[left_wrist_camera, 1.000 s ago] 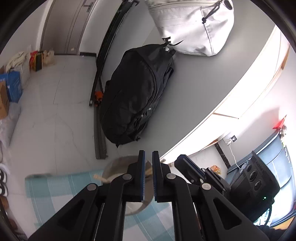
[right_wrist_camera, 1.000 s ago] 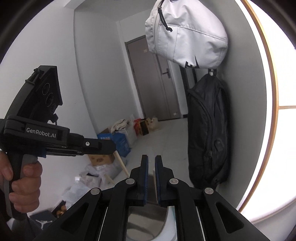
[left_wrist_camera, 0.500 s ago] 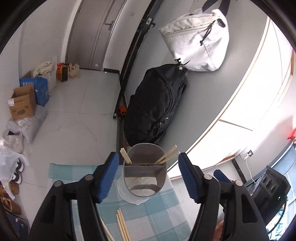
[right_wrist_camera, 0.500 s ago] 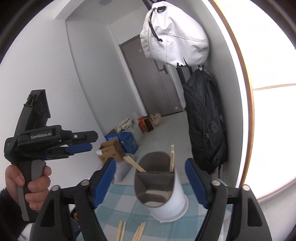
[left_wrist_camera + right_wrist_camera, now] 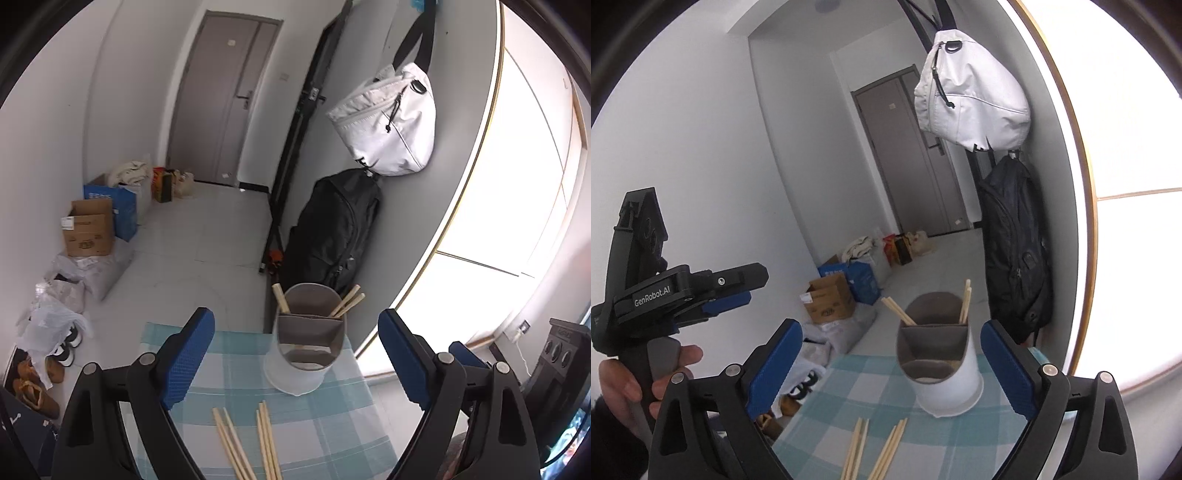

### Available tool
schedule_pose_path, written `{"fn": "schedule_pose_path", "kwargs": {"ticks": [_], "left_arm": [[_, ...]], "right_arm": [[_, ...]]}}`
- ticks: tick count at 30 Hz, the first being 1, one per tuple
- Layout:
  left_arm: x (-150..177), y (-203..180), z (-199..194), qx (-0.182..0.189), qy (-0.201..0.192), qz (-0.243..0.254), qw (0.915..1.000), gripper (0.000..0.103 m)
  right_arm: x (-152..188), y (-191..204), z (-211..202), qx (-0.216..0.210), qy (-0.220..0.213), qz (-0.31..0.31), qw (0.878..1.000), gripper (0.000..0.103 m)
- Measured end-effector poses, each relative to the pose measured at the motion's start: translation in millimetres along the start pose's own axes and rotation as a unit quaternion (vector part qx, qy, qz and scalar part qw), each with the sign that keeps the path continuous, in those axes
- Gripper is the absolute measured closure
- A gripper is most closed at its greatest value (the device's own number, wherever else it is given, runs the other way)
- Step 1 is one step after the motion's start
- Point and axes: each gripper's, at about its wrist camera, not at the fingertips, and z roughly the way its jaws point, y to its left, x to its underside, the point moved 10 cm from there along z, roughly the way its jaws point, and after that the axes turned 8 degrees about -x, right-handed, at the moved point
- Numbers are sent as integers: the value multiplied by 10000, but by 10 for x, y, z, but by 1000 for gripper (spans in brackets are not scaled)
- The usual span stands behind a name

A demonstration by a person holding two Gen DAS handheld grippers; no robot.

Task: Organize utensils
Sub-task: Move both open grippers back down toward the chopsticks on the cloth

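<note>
A white utensil holder [image 5: 295, 373] with a grey divided insert stands at the far end of a blue checked cloth [image 5: 332, 435]. Chopsticks [image 5: 347, 300] lean in its back compartments. Two pairs of loose chopsticks [image 5: 266, 437] lie on the cloth in front of it. My left gripper [image 5: 295, 317] hangs above the cloth short of the holder, its jaws opening with nothing between them. The right wrist view shows the holder [image 5: 955, 387], the loose chopsticks [image 5: 890, 445] and my right gripper [image 5: 892, 326], its jaws also opening and empty. The left gripper [image 5: 746, 290] is at that view's left, gripped by a hand [image 5: 624, 384].
A black backpack [image 5: 332, 229] stands against the wall behind the table, with a white bag [image 5: 388, 125] hanging above it. Cardboard boxes [image 5: 88, 229], plastic bags and shoes [image 5: 37, 387] line the floor on the left. The cloth's far edge ends just past the holder.
Both grippers went from shut to wide open. Both drew back from the holder, which now shows whole, with the loose chopsticks on the cloth in view.
</note>
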Motion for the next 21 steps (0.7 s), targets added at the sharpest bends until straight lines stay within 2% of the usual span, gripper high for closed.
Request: {"fn": "schedule_pose_path", "kwargs": {"ticks": [2,5,10,15,19,21], "left_arm": [[97,90,-37,-173,-96,12,9998,8],[297,225,-51,-359,-166,137,9991,7],[642,576,140,-680,49,30,9977,7],[906,943,525,-863,605,-292,9940,7],[1066,1129,694,-938,838,-453,9910,7],[1139,1230,766,-986,963,-538,9890,7]], "right_arm": [[69,69,3,-36,33,-92,9999,0],[270,183,86,-38,247,-372,9990,0],[656,260,294,1,704,-576,9959,0],[1089,180,668,101,1682,-543,9842,0],[1417,26,1000,222,2567,-386,9655,1],[1530,-76,1148,257,2862,-231,9575,15]]}}
